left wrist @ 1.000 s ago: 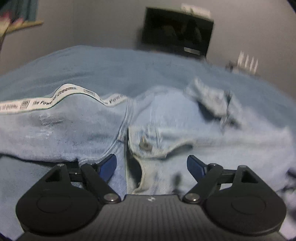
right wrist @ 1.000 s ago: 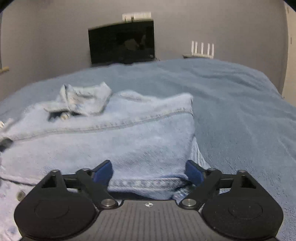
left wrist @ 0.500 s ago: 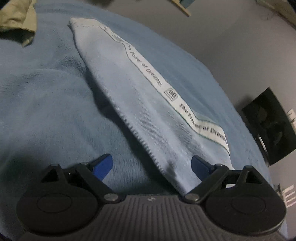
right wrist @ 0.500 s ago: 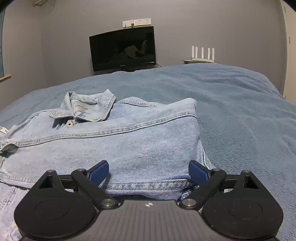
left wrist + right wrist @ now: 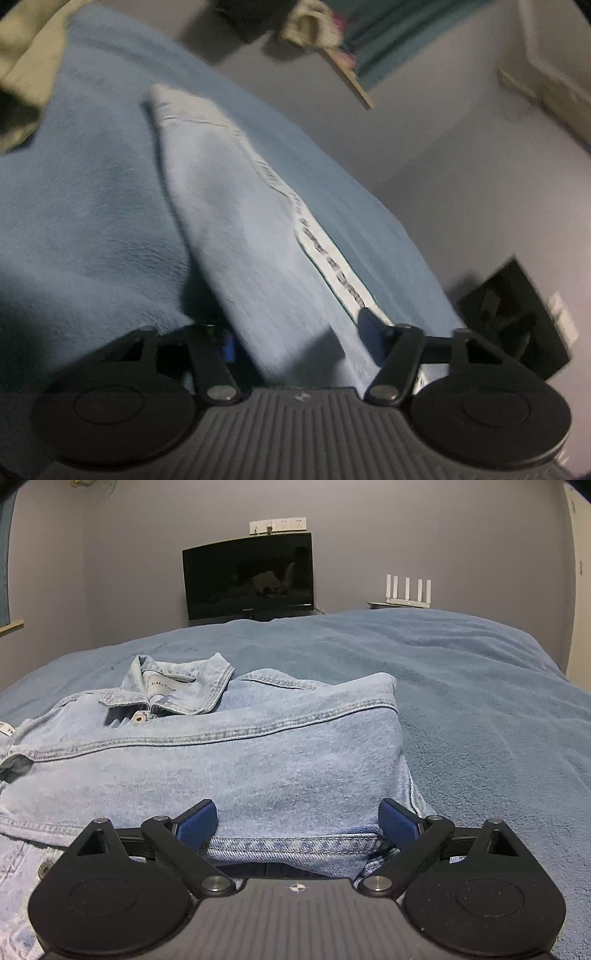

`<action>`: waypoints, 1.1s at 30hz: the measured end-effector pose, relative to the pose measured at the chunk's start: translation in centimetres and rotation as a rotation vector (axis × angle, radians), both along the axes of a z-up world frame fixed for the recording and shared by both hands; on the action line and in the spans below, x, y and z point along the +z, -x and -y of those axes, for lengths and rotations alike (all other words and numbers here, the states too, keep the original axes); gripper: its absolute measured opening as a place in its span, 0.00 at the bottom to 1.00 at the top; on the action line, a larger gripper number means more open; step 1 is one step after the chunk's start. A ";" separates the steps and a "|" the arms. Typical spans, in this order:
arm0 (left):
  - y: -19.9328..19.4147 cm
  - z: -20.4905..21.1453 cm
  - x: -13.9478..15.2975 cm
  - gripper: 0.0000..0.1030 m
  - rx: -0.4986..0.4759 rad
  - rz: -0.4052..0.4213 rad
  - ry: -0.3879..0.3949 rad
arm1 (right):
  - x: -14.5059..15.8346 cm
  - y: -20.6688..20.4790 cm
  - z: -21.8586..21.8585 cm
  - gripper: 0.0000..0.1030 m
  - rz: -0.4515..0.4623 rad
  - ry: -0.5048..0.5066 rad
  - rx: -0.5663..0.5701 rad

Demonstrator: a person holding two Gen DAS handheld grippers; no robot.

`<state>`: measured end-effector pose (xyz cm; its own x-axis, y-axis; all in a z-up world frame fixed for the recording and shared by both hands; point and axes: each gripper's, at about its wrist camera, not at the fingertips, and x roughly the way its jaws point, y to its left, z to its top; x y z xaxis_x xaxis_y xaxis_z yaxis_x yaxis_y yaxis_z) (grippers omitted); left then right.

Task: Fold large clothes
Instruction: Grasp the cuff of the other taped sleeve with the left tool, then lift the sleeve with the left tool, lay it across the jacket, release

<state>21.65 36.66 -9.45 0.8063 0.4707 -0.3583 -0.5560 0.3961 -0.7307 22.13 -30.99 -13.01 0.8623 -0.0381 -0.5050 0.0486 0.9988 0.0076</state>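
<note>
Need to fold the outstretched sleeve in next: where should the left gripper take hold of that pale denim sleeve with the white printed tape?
Probably by the cuff end of the pale denim sleeve, the squared tip lying farthest out on the blue blanket. Come from the bare-blanket side, opposite the white printed tape, sliding one finger under the flat free edge. The left gripper straddles the sleeve near its base, open.

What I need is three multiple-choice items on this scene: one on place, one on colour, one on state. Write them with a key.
1. The jacket lies on: A a chair; B the bed; C the floor.
2. The pads are: A red; B green; C blue.
3. The right gripper is: A open; B shut on the collar; C shut on a sleeve.
Key: 1 B, the bed shows all round it; 2 C, both pads show blue; 3 A, its fingers stand apart over the hem.
</note>
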 end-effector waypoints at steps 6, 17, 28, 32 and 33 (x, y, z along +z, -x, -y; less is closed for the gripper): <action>1.0 -0.4 0.2 0.08 0.076 0.061 0.083 | -0.1 -0.1 -0.4 0.95 0.000 0.019 -0.003; -2.8 7.8 10.8 0.05 -0.255 0.239 -0.274 | -0.1 -0.1 -0.5 0.95 0.003 0.025 -0.002; -7.9 28.6 13.8 0.05 -0.853 0.263 -0.608 | -0.3 -0.3 -0.5 0.96 -0.001 0.029 -0.001; -9.6 36.0 11.6 0.05 -1.102 0.177 -0.680 | -0.5 -0.3 -0.3 0.96 0.001 0.014 0.003; -9.9 37.1 11.0 0.05 -1.140 0.144 -0.689 | -0.6 -0.3 -0.1 0.96 0.001 0.005 0.004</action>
